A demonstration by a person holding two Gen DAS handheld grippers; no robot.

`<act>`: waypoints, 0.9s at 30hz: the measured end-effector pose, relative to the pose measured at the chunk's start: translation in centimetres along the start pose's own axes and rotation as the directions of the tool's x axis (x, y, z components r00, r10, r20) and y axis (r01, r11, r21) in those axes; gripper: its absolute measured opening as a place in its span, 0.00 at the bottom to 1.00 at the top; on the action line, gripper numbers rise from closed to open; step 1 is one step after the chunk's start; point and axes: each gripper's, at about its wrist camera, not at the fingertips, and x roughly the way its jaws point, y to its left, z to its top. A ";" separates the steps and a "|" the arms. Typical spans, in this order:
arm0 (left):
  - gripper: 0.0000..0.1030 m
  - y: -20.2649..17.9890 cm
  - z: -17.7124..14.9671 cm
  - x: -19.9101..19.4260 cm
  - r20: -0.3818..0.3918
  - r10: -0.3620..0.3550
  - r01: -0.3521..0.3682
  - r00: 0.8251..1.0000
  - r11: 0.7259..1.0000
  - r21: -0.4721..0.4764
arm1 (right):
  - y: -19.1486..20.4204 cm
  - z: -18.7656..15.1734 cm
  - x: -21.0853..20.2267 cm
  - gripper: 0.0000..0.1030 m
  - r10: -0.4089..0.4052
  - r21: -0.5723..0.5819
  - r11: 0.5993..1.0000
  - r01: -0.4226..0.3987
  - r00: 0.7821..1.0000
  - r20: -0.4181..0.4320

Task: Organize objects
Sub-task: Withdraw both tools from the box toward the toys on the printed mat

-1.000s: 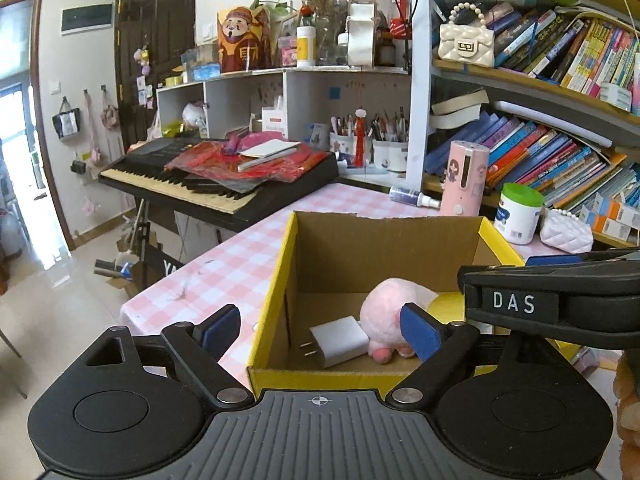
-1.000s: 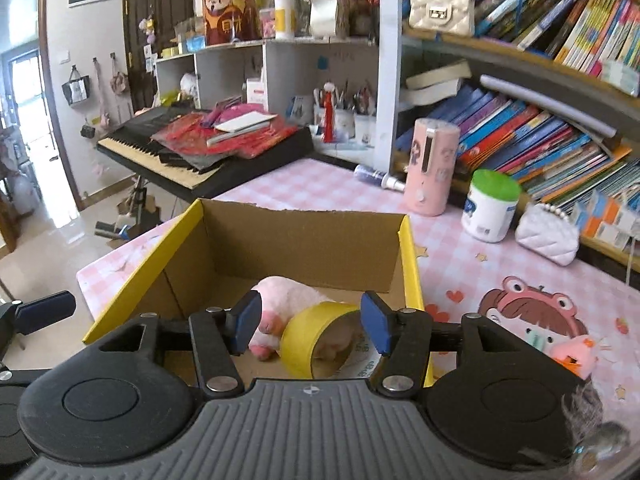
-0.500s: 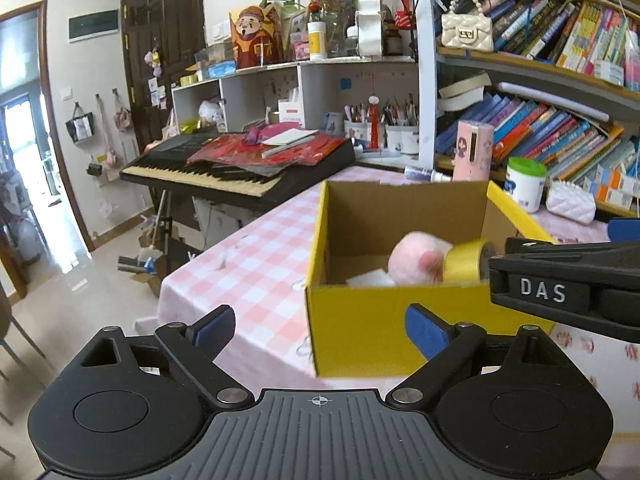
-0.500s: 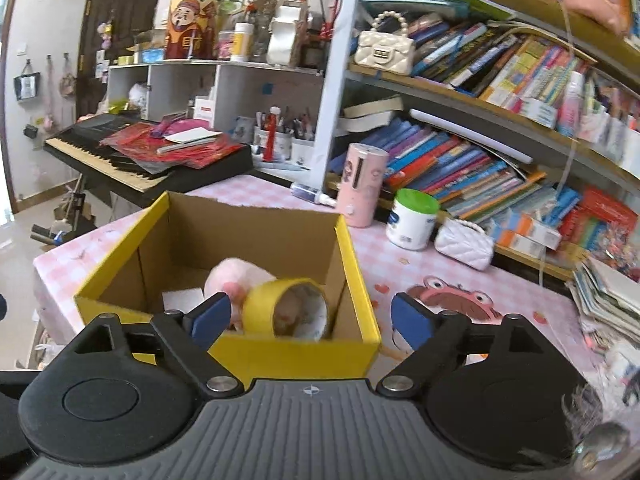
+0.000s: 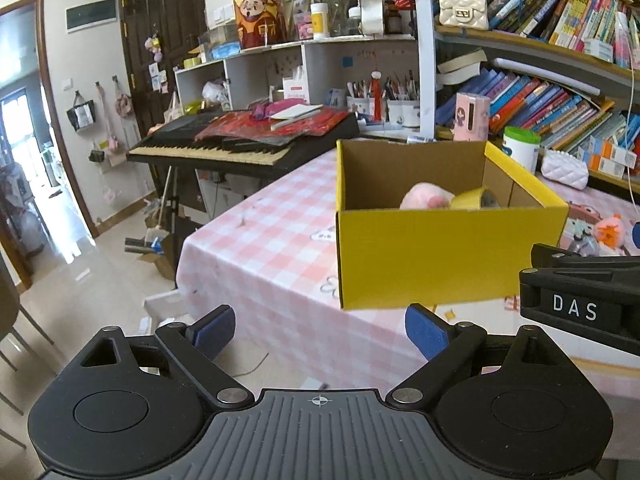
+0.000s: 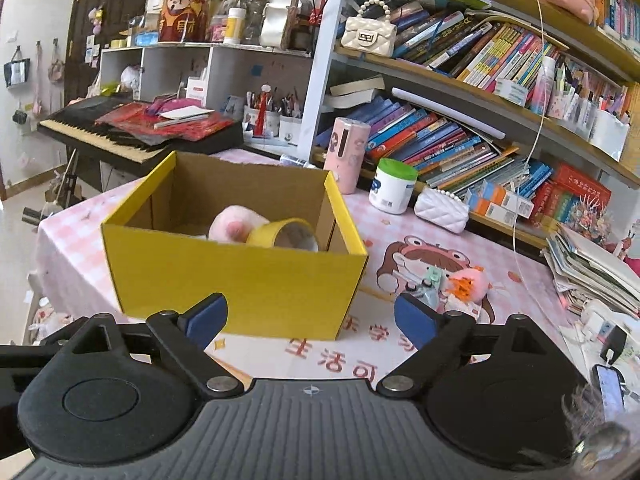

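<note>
Left gripper [image 5: 320, 330]: wide open, nothing between the blue pads, hanging off the table edge, short of the box.
Right gripper [image 6: 310, 316]: jaws just opened wider, wide apart now, nothing between them, near the front wall of the box.
Yellow cardboard box [image 6: 224, 276]: on the pink checked tablecloth [image 5: 280, 248], open on top, likely the place for gathering loose things.
Pink plush toy [image 6: 230, 228]: lying inside the box, top peeking over the front wall.
Yellow tape roll [image 6: 286, 234]: inside the box too, on its side, touching the plush toy.
Why both claws are empty: probably free for the next pick, since the tape and toy sit in the box already.
Still out on the table: small orange toy [image 6: 466, 284] on the cartoon mat, right of the box; a likely next pick.
Nearby at the back: pink cylinder [image 6: 346, 154], white jar with green lid [image 6: 392, 186], white quilted purse [image 6: 440, 208].
In the way: tall front wall of the box, blocking a low reach inside; going in from above looks easier.
Left of the table: black keyboard [image 5: 240, 144] with red papers on top, well apart from the box.
</note>
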 end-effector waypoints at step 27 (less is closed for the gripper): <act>0.91 0.5 -3.3 -2.7 -0.036 -0.016 0.017 0.999 0.999 0.045 | 0.2 -3.8 -3.3 0.90 -0.009 0.012 1.000 0.009 0.999 -0.043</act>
